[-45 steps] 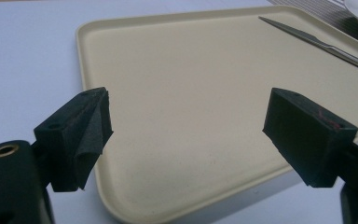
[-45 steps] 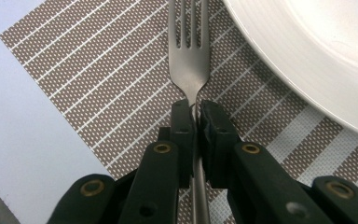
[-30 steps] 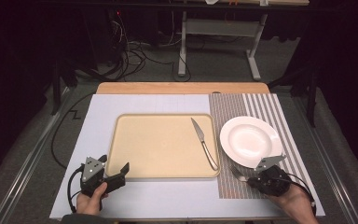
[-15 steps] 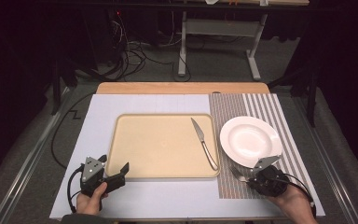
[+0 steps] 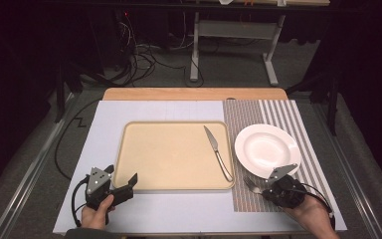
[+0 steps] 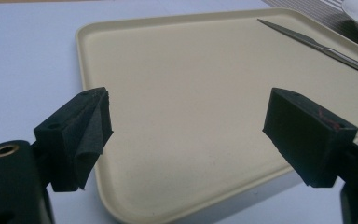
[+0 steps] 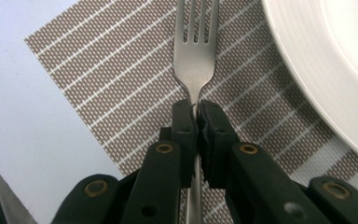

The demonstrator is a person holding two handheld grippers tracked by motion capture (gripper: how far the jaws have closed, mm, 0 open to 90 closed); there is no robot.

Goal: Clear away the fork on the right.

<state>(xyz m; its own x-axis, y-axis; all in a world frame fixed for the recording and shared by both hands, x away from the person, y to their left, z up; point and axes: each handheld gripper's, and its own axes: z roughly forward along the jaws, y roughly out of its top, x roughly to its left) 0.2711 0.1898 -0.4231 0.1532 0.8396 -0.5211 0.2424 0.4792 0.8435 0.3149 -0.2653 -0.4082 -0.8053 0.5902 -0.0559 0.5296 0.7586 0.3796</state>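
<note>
High view above the table (image 5: 179, 214) looking forward and down, left gripper view low over the tray (image 6: 177, 93), right gripper view close above the placemat (image 7: 121, 84), plate (image 5: 267, 149) shared

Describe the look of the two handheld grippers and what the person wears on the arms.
Both the left gripper and the right gripper are black, each topped by a grey three-cornered plate and trailing a black cable. Brass-coloured rivets dot their arms; the jaws carry black foam pads. A dark sleeve edges the left wrist.

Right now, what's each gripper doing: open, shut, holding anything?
Left gripper: open, nothing between its jaws, poised at the tray edge.
Right gripper: shut on the fork over the striped placemat.
</note>
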